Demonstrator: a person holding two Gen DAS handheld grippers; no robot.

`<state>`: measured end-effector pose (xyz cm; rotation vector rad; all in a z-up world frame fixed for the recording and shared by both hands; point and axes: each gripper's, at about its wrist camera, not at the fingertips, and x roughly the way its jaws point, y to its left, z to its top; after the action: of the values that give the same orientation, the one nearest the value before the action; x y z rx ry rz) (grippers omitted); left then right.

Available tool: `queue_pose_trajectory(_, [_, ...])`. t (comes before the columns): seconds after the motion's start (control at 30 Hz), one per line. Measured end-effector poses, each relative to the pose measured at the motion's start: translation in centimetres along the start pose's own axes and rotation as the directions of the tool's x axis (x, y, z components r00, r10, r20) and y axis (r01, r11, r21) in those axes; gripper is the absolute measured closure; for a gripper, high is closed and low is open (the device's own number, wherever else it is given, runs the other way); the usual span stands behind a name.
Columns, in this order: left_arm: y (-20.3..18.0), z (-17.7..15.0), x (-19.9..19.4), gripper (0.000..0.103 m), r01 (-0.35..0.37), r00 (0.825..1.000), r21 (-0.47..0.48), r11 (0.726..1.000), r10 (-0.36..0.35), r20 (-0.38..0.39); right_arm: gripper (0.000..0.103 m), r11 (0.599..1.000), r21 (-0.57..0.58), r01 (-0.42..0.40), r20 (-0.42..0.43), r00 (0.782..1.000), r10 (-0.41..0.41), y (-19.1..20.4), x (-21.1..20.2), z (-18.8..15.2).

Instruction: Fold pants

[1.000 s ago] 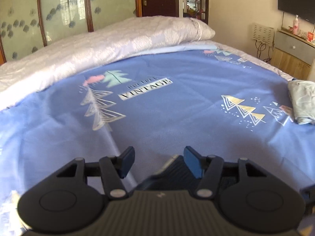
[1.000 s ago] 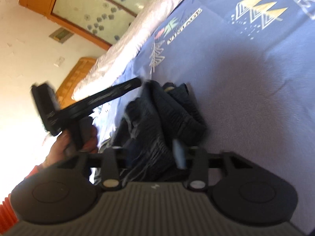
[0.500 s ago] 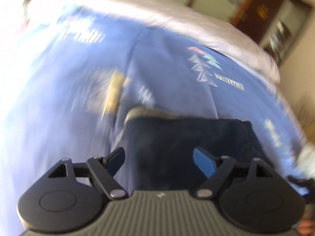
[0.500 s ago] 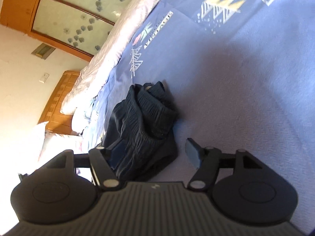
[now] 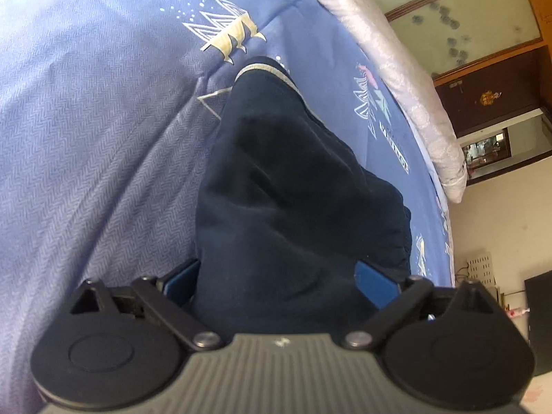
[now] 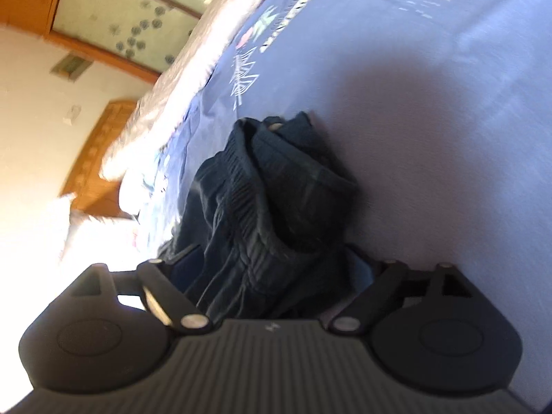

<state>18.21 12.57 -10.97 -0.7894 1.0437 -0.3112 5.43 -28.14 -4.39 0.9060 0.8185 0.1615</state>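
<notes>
Dark navy pants (image 5: 293, 186) lie crumpled on a blue patterned bedsheet (image 5: 86, 120). In the left wrist view a leg with a pale hem stripe runs away from me. My left gripper (image 5: 276, 277) is open, its blue pads on either side of the cloth at the near end. In the right wrist view the bunched pants with a ribbed waistband (image 6: 262, 200) fill the middle. My right gripper (image 6: 276, 265) is open wide, with the cloth between its fingers. The fingertips are partly hidden by fabric.
A pale quilt (image 5: 390, 58) lies rolled along the far side of the bed, with glass-panelled wardrobe doors (image 5: 459, 10) and a dark door (image 5: 483, 96) behind. A wooden headboard (image 6: 93, 158) and pillows show in the right wrist view.
Both grippers have moved in close to the pants, so the cloth now lies between their open fingers. The left view has swung round from across the bed onto the pants.
</notes>
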Motion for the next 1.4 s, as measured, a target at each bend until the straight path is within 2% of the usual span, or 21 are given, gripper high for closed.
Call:
queue_pose_trajectory(0.2, [0.1,-0.6,-0.2,0.009,-0.006,1.0,0.011,1.0,0.006,0.025,0.007,0.995,-0.091,0.042,0.027,0.999,-0.04,1.3,1.5,0.0])
queue_pose_trajectory(0.3, [0.2,-0.8,-0.5,0.025,-0.032,0.999,0.02,0.999,0.031,0.038,0.008,0.983,-0.17,0.07,0.013,0.998,-0.068,2.1,1.9,-0.5])
queue_pose_trajectory(0.33, [0.1,-0.9,-0.5,0.037,-0.051,0.998,0.029,0.998,0.05,0.042,0.009,0.977,-0.195,0.081,0.01,0.997,-0.081,2.4,1.9,-0.7])
queue_pose_trajectory(0.37, [0.1,-1.0,-0.7,0.044,-0.065,0.997,0.039,0.997,0.063,0.043,0.017,0.972,-0.217,0.095,0.008,0.995,-0.095,2.6,1.9,-0.8])
queue_pose_trajectory(0.4, [0.2,-1.0,-0.8,0.046,-0.072,0.997,0.046,0.996,0.07,0.042,0.035,0.965,-0.233,0.118,0.011,0.993,-0.119,2.8,1.9,-0.9])
queue_pose_trajectory(0.43, [0.2,-1.0,-0.9,0.052,-0.078,0.996,0.051,0.996,0.076,0.039,0.043,0.961,-0.241,0.137,0.011,0.99,-0.139,3.0,1.8,-1.0])
queue_pose_trajectory(0.5, [0.1,-1.0,-1.2,0.058,-0.088,0.996,0.053,0.995,0.087,0.029,0.058,0.969,-0.214,0.121,-0.001,0.992,-0.124,2.9,1.4,-1.2])
queue_pose_trajectory(0.57, [-0.4,-1.0,-1.9,0.067,-0.082,0.996,0.053,0.995,0.08,0.029,0.063,0.971,-0.204,0.123,0.013,0.992,-0.123,3.3,0.7,-1.7])
queue_pose_trajectory(0.7, [-2.0,-1.6,-4.4,0.07,-0.036,0.998,0.102,0.994,0.03,0.055,0.067,0.96,-0.259,0.109,0.042,0.994,-0.102,5.5,-1.9,-3.5])
queue_pose_trajectory(0.83, [-2.6,-4.0,-6.5,0.07,-0.001,1.0,0.145,0.989,-0.002,0.024,0.068,0.954,-0.28,0.104,0.036,0.995,-0.097,5.5,-5.7,-5.0])
queue_pose_trajectory(0.93, [-2.4,-7.1,-7.0,0.07,0.017,1.0,0.157,0.987,-0.015,-0.015,0.067,0.958,-0.263,0.112,0.024,0.994,-0.11,4.3,-8.5,-6.3])
queue_pose_trajectory(1.03, [-1.6,-9.6,-7.0,0.067,-0.011,1.0,0.167,0.986,0.015,-0.027,0.066,0.968,-0.222,0.122,0.006,0.992,-0.123,3.1,-10.1,-8.0])
queue_pose_trajectory(1.1, [-0.6,-10.3,-6.7,0.058,-0.031,0.999,0.14,0.99,0.035,-0.024,0.059,0.975,-0.177,0.134,-0.009,0.99,-0.138,2.1,-10.0,-8.7])
queue_pose_trajectory(1.13, [-0.2,-10.2,-6.3,0.048,-0.042,0.999,0.137,0.99,0.046,-0.023,0.056,0.98,-0.138,0.142,-0.018,0.989,-0.146,1.4,-9.8,-8.8])
queue_pose_trajectory(1.23, [1.4,-9.8,-5.9,0.038,0.027,0.999,0.075,0.997,-0.025,-0.031,0.041,0.986,-0.052,0.157,-0.027,0.987,-0.158,-0.1,-9.5,-8.7])
queue_pose_trajectory(1.27, [1.4,-9.7,-5.8,0.038,0.028,0.999,0.076,0.997,-0.025,-0.038,0.034,0.986,-0.036,0.16,-0.032,0.986,-0.161,-0.5,-9.4,-8.7])
queue_pose_trajectory(1.3, [1.2,-9.6,-5.6,0.038,0.018,0.999,0.098,0.995,-0.014,-0.041,0.032,0.989,-0.013,0.145,-0.043,0.988,-0.145,-1.0,-9.2,-8.7])
queue_pose_trajectory(1.33, [0.8,-9.9,-5.5,0.038,0.003,0.999,0.129,0.992,0.002,-0.041,0.031,0.993,0.024,0.116,-0.051,0.992,-0.115,-1.5,-9.0,-8.8])
queue_pose_trajectory(1.4, [-0.1,-10.4,-5.4,0.038,-0.026,0.999,0.183,0.983,0.035,-0.042,0.021,0.994,0.088,0.067,-0.041,0.997,-0.064,-2.1,-8.7,-9.0])
